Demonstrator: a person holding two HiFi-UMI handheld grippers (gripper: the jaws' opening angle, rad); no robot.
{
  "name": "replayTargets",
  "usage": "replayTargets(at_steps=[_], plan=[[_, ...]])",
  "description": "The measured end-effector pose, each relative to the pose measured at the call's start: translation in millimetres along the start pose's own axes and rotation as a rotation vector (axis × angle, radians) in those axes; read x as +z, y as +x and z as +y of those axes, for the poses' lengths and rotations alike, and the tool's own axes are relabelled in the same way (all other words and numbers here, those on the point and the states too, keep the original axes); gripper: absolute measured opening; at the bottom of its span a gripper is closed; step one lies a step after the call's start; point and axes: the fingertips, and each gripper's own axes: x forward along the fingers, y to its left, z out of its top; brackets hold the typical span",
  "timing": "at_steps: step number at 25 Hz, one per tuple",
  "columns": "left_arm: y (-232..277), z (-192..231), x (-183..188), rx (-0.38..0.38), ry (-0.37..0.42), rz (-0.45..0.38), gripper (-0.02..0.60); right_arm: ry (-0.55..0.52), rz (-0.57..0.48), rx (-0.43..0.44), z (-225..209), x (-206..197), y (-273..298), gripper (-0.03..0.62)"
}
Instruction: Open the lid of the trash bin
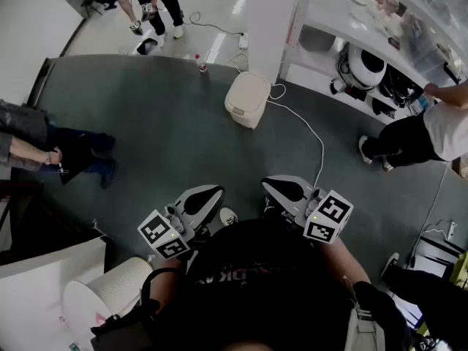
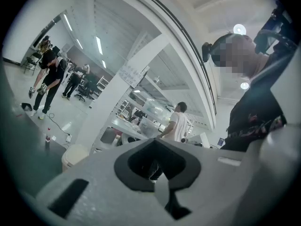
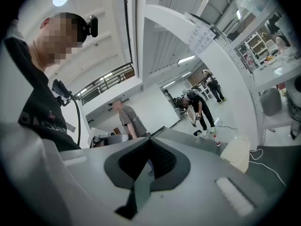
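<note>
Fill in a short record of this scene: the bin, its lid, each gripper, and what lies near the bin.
bin: cream bin, upright on the dark floor, ahead of both grippers
lid: lid down
left gripper: left gripper has jaws together, empty, well short of the bin
right gripper: right gripper has jaws together, empty, well short of the bin
near bin: white cable runs off to its right; small bottle beyond it on the left
task stage: lid not yet touched

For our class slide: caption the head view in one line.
Left gripper and right gripper, shut and empty, face the closed bin.
</note>
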Motion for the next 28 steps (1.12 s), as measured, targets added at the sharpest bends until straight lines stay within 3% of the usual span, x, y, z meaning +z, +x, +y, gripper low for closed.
replayTargets(at_steps=[28], plan=[[15, -7, -5, -0.015, -0.003, 0.005, 0.000, -0.041, -0.023, -0.004, -9, 12, -14, 0.006]])
